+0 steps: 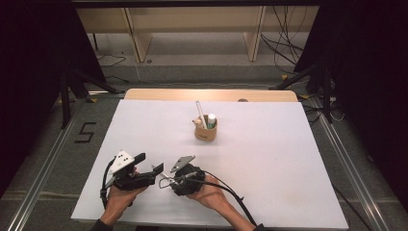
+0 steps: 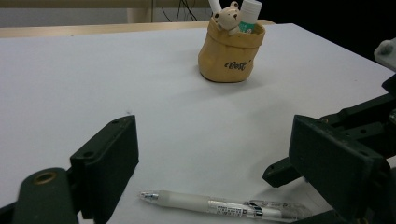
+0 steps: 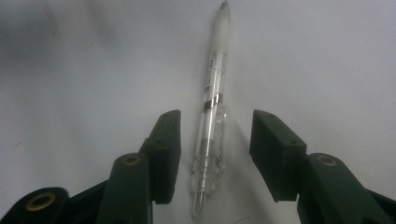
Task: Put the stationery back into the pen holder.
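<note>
High view shows our left hand-held gripper [image 1: 150, 169] spread and idle on the white bench [image 1: 269, 159], then our right hand-held gripper [image 1: 167, 181] half-spread astride the clear pen [image 3: 210, 126] lying flat, unpinched, so we judge squeezing comes next.

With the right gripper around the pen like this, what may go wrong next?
1. The pen lies flat between the right gripper's open jaws, nearer one jaw; closing might roll or turn it instead of gripping it.
2. The grip would fall on the clip end, so the long tip end may sag.
3. The left gripper stands close by the tip; the two may collide.
</note>
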The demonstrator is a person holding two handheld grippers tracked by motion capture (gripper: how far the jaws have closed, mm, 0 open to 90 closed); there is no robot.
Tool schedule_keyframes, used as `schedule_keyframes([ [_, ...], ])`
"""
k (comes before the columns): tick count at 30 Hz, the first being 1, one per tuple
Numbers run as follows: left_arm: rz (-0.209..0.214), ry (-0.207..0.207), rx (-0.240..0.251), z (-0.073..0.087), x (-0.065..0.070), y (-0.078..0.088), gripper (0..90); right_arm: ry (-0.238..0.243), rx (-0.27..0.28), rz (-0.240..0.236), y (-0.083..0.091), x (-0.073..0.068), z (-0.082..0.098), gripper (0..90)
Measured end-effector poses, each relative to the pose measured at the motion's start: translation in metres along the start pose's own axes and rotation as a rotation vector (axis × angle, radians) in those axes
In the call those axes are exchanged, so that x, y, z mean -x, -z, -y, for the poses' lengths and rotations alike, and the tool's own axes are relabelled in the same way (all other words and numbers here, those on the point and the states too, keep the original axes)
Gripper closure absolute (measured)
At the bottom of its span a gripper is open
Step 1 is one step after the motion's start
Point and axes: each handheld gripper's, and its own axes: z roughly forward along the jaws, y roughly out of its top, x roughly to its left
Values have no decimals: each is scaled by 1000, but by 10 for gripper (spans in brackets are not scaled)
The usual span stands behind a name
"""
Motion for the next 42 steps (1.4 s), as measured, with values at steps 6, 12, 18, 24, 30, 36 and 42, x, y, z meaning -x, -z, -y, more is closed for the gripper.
schedule_keyframes([
  [6, 2, 0, -1, 0, 0, 0, 155, 16, -15, 15, -4, -3, 2, 595],
  [12, 1, 1, 0, 0, 1, 0, 155, 33, -13, 16, -4, -7, 3, 681],
  [18, 2, -1, -2, 0, 1, 0, 155, 13, -16, 14, -4, -6, 3, 749],
  [24, 1, 0, 0, 0, 1, 0, 155, -3, -16, 15, -4, -6, 3, 763],
  [30, -2, 2, 1, 0, 0, 1, 155, -15, -5, 4, -2, -2, 4, 766],
  [36, -6, 5, 4, 0, 0, 1, 155, -33, 22, 2, 4, 5, 7, 767],
  [42, -9, 9, 7, 0, 0, 0, 155, -56, 61, 25, 14, 13, 8, 766],
])
